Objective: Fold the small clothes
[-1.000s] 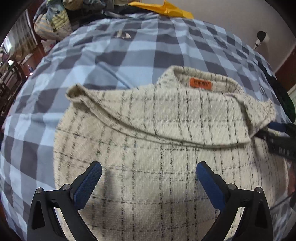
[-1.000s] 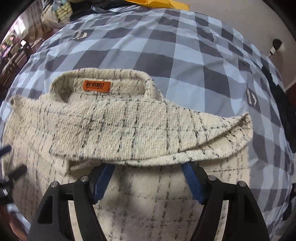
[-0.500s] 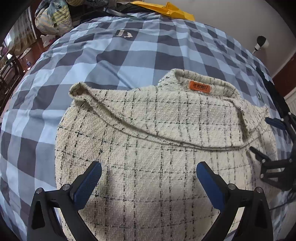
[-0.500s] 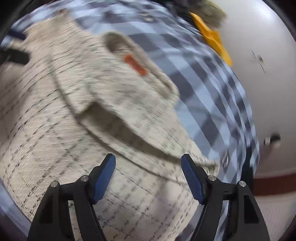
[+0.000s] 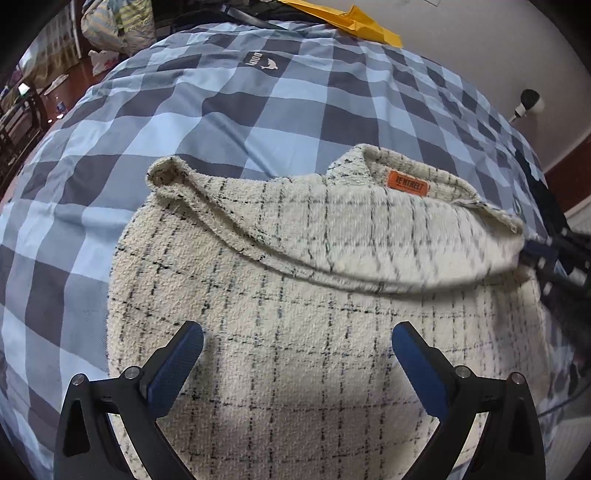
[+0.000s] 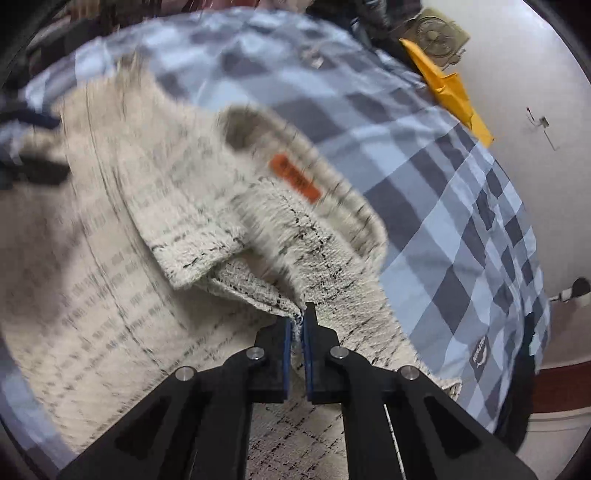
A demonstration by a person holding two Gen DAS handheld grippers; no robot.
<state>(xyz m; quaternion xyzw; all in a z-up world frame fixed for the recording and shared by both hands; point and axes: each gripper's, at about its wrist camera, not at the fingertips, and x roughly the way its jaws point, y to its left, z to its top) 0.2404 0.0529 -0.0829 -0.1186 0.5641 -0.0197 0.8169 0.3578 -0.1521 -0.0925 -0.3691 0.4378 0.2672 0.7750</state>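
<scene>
Cream woven jacket w/ thin black check lines (image 5: 295, 295) is laid flat on the bed, on a blue, grey and pale-blue checked bedcover (image 5: 229, 110). Collar end is turned away from both cameras; an orange rectangular neck label (image 5: 407, 183) is seen inside the collar. A sleeve is folded across the upper body of the garment, its cuff end lying at the left in the left wrist view.

Left gripper (image 5: 297, 347) is held above the lower body of the jacket, blue-padded fingers (image 5: 173, 365) spread wide apart, nothing between them; contact w/ fabric cannot be confirmed.

Right gripper (image 6: 298, 325) has just been closing and is now clamped on a folded edge of the jacket near the collar side; fabric is seen pinched between the blue pads, and the cloth is drawn up to the tips. Right wrist view is motion-blurred, esp. at left.

A yellow-orange crumpled paper item (image 5: 354, 22) is seen at the far edge of the bed, next to a pale wall (image 5: 480, 44). Small white and black device (image 5: 528, 103) is noted by the wall.
</scene>
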